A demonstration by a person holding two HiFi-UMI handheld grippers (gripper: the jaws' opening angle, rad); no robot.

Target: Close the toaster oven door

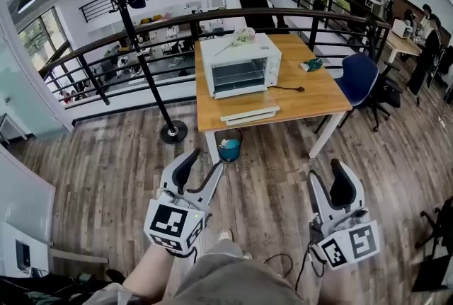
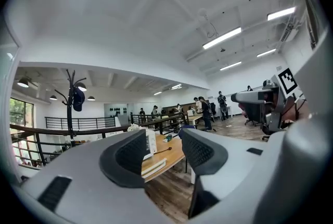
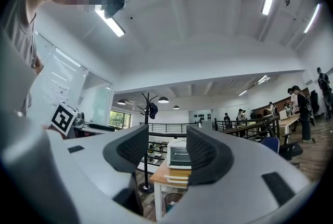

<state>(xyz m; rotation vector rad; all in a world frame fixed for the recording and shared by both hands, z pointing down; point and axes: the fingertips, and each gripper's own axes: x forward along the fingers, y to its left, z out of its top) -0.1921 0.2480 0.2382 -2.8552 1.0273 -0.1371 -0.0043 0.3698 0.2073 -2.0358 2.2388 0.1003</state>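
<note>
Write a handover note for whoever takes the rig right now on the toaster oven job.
Left tool: jaws apart, nothing between them, held low over the wood floor.
Right tool: the same, open and empty.
Toaster oven: stands on the wooden table well ahead of both tools; its front is open and the racks show. A flat white panel lies at the table's near edge; whether it is the dropped door cannot be told from here.
Done: nothing yet.
Left: walk up to the table, bring a tool to the door and swing it shut.
</note>
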